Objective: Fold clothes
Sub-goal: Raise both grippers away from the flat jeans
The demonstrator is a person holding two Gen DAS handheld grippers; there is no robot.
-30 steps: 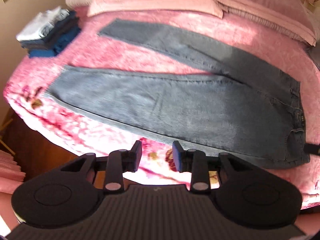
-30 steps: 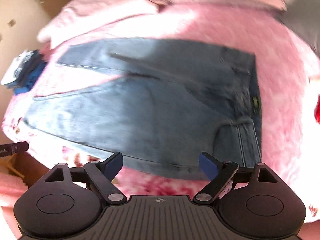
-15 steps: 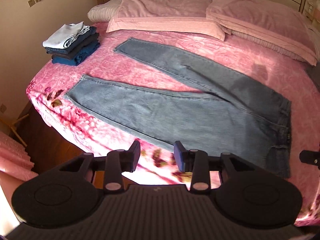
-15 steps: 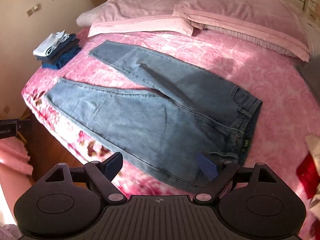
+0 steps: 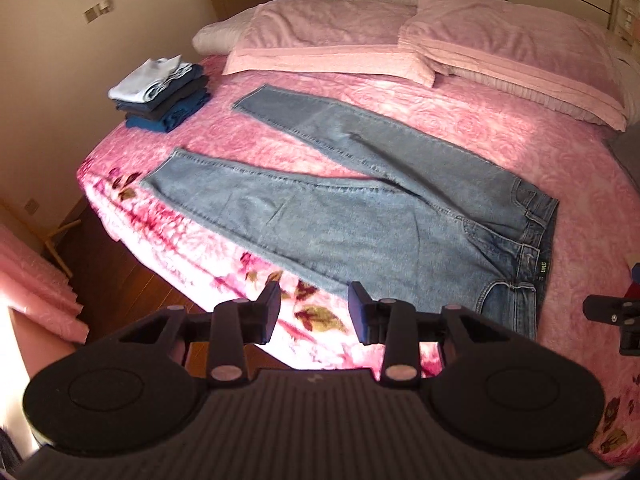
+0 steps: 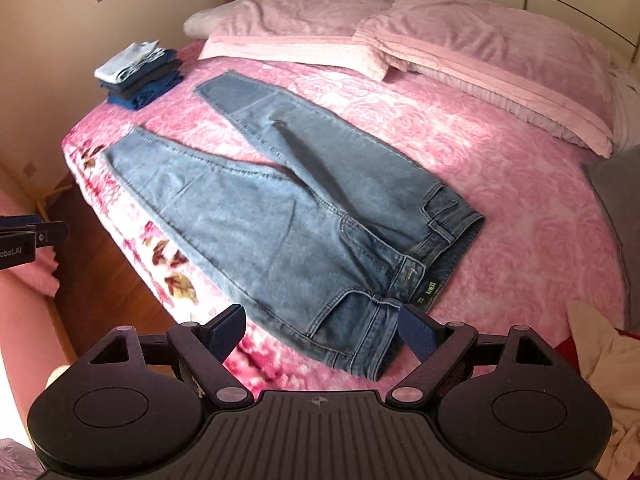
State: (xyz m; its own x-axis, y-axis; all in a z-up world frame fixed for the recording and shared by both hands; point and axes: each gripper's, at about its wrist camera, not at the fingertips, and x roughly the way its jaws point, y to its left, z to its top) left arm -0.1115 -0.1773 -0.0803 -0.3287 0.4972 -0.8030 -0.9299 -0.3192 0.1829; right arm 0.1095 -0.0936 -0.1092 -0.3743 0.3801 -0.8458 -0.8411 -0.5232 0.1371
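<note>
Jeans (image 5: pixel 360 216) are spread flat on the pink bed (image 5: pixel 460 120), legs apart in a V, waist toward the right gripper (image 6: pixel 322 332). Folded clothes (image 5: pixel 160 96) are stacked beyond the leg ends. Both grippers are held above the bed edge near the jeans, the left gripper (image 5: pixel 314 312) partly open, the right wide open; nothing is held. For a neat fold, one leg should be laid evenly over the other, with seams lined up.
</note>
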